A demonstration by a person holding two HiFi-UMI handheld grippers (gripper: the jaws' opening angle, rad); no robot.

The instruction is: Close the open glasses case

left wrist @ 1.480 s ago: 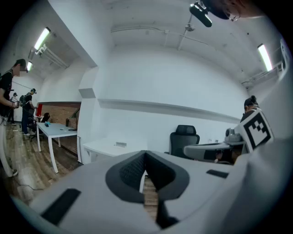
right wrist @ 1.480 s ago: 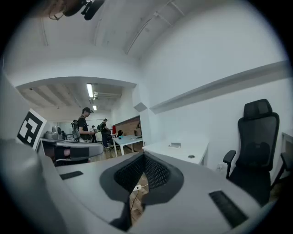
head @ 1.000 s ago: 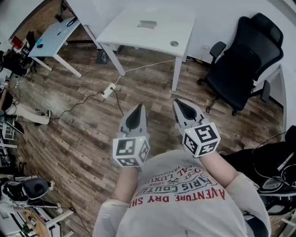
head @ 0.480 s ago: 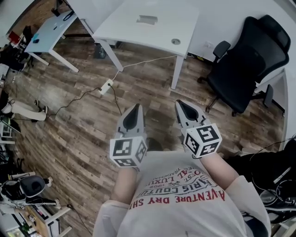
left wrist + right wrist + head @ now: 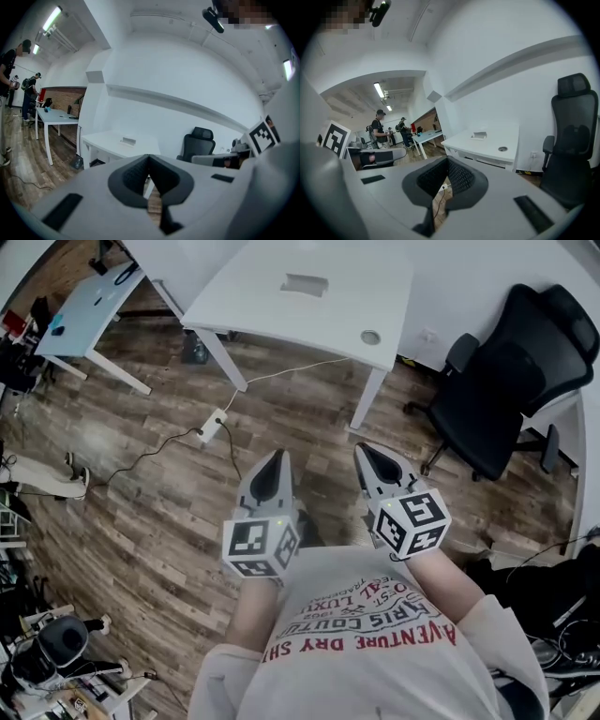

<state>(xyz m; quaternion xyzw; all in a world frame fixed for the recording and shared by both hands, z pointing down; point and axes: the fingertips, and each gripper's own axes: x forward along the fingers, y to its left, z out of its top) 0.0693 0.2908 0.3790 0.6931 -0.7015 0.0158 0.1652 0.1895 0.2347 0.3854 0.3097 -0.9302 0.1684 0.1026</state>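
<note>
A small grey object, probably the glasses case (image 5: 305, 284), lies on the white table (image 5: 281, 310) far ahead; too small to tell whether it stands open. It also shows as a pale box, the case (image 5: 127, 140) and the case (image 5: 478, 135), on the tabletop. My left gripper (image 5: 277, 458) and right gripper (image 5: 364, 451) are held side by side before the person's chest, over the wood floor, well short of the table. In both gripper views, the left gripper (image 5: 148, 157) and right gripper (image 5: 447, 161) show tips meeting, with nothing held.
A black office chair (image 5: 511, 381) stands right of the table. A power strip (image 5: 214, 423) with cables lies on the floor ahead to the left. A second table (image 5: 89, 306) is at far left. People (image 5: 380, 126) stand in the background.
The table and chair have slid lower and nearer in the head view. Both grippers keep their place before the chest, still shut.
</note>
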